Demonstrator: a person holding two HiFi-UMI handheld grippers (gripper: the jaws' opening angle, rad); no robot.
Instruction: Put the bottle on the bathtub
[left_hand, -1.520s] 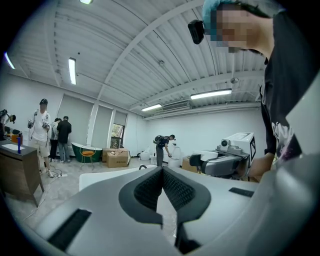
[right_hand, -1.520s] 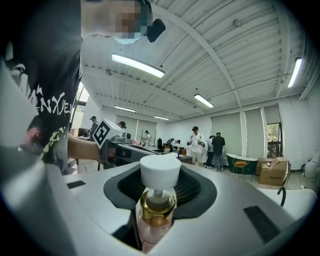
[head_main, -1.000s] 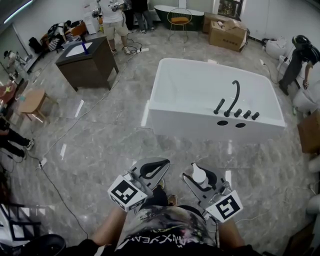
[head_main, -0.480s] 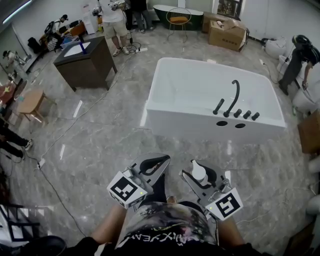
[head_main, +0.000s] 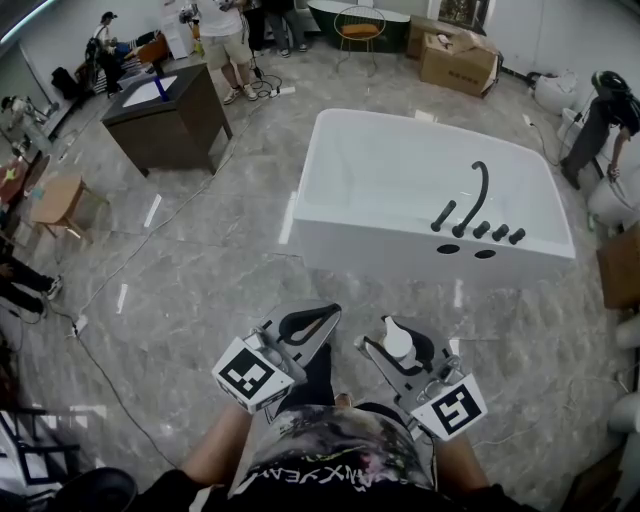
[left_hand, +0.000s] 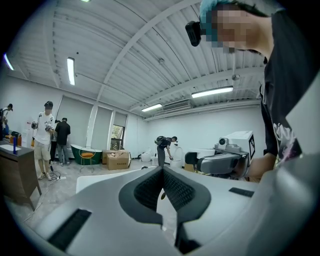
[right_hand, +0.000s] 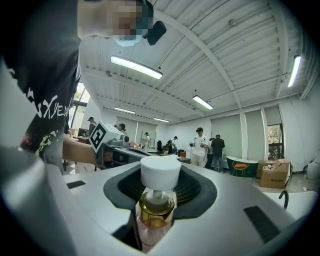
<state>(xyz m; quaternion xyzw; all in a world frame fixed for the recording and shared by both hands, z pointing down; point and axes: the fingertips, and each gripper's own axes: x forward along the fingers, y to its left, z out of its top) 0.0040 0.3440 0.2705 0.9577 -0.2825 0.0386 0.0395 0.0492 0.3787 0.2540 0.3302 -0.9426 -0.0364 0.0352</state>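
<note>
My right gripper (head_main: 400, 347) is shut on a pump bottle (head_main: 399, 343) with a white cap and a gold collar; in the right gripper view the bottle (right_hand: 157, 200) stands upright between the jaws. My left gripper (head_main: 308, 324) is shut with nothing in it, and in the left gripper view its pads (left_hand: 162, 187) meet. Both are held close to my body, low in the head view. The white bathtub (head_main: 330, 235) stands ahead on the floor, with a black faucet (head_main: 472, 200) and several black knobs on its near right rim.
A dark wooden vanity (head_main: 165, 108) stands at the far left, with a small stool (head_main: 55, 201) beside it. Cables (head_main: 120, 285) run across the marble floor. Cardboard boxes (head_main: 458, 57) and a chair (head_main: 362, 27) sit behind the tub. People stand at the back and right.
The view has crept forward a little toward the bathtub. Both grippers keep their hold and place near my body.
</note>
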